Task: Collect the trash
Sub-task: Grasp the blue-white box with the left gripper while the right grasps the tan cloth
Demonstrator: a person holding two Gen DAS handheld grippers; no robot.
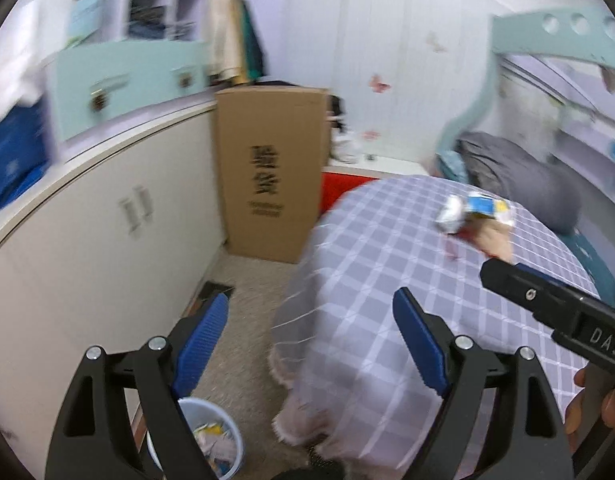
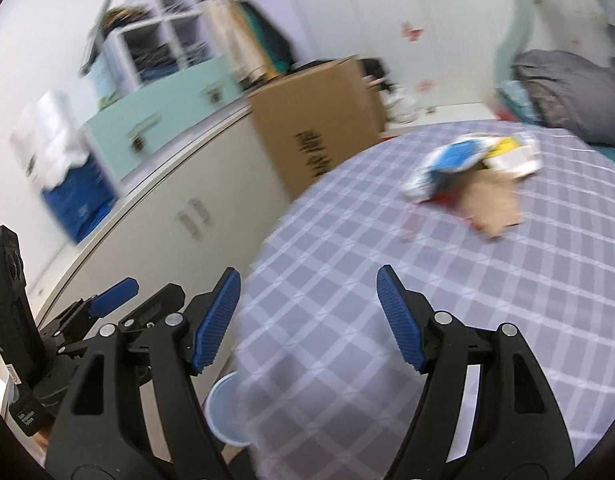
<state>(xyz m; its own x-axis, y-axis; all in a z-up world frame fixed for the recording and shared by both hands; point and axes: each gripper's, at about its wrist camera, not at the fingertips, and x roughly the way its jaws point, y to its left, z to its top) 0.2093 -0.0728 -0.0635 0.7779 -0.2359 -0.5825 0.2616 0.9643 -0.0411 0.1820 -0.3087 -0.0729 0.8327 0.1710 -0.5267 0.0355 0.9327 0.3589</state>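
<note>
Both hands empty: left gripper (image 1: pixel 309 344) and right gripper (image 2: pixel 309 320) stand spread wide, nothing between the pads. The trash pile (image 2: pixel 473 178), crumpled wrappers and a brown paper scrap, lies on the checked bedcover (image 2: pixel 347 280) toward its far end, near the grey pillow (image 2: pixel 567 92). The bin (image 1: pixel 211 440) sits on the floor by the bed's near corner. Risk: loose, mixed scraps; a shallow pinch could take one piece and scatter the others, or snag the cover.

Empty, wide-spread left tongs (image 1: pixel 311 344) above blue bin (image 1: pixel 211 440), wrappers (image 1: pixel 473 210) on checked bedspread (image 1: pixel 387 264).
</note>
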